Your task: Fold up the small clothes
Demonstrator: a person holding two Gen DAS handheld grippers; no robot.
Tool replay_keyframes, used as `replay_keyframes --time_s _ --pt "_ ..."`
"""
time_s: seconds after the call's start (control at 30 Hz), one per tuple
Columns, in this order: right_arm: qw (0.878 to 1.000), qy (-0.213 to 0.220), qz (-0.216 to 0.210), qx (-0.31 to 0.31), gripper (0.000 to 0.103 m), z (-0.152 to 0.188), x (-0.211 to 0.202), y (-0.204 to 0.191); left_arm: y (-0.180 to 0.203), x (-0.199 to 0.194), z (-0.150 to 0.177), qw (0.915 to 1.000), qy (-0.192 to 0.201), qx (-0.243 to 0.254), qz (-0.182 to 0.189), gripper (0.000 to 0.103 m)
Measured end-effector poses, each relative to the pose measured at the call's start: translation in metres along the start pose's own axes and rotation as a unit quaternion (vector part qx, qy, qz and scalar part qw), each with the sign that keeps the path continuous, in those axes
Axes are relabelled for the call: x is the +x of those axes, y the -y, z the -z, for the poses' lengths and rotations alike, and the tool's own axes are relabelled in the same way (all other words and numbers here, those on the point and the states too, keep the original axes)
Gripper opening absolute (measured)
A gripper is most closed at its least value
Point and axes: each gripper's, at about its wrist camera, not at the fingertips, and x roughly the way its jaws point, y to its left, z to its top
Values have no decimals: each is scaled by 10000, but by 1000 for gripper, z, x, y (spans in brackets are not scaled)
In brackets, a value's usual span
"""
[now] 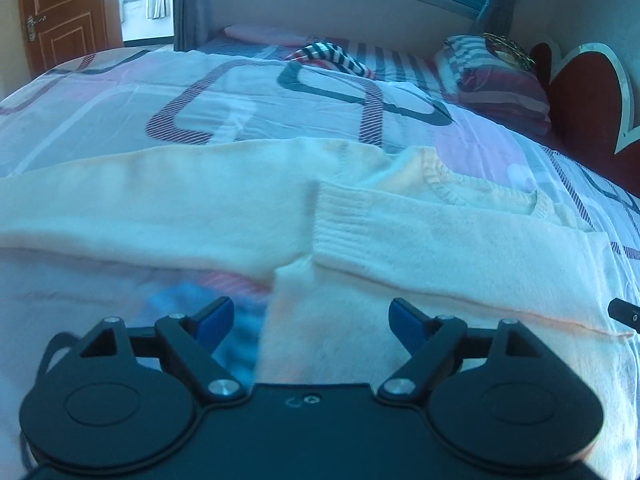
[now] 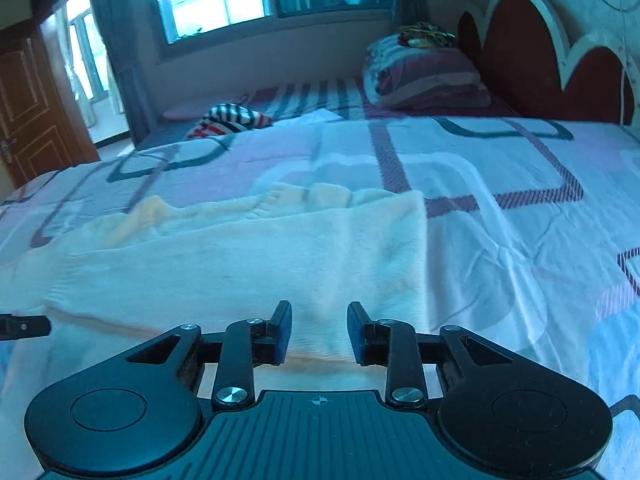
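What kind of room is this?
Most likely a bedroom. There is a big bed with a patterned sheet, a red scalloped headboard and a folded quilt at its head. A cream sweater lies on the bed.

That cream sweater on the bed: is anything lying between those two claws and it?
Nothing visible. The cream sweater lies directly under both. The left gripper stands wide open above it, the right gripper narrower over its edge, gripping nothing.
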Motion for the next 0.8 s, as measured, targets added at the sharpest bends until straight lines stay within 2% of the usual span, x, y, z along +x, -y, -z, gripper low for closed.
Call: replay_keyframes --time_s 0.13,0.4,0.6,0.8 --pt "9994 -71 -272 -185 39 4 -12 -29 -8 -14 5 10000 56 -22 4 86" --pt "9960 -377 -739 -340 41 25 -12 -90 -35 -30 17 9998 -14 -196 -46 86" --pt "9924 -410 -1034 -518 42 27 -7 -135 -80 -40 18 9985 -16 -506 -195 86" --pt "9898 -371 -1179 -709 44 25 4 -183 -141 -43 12 9939 27 -1017 -422 87"
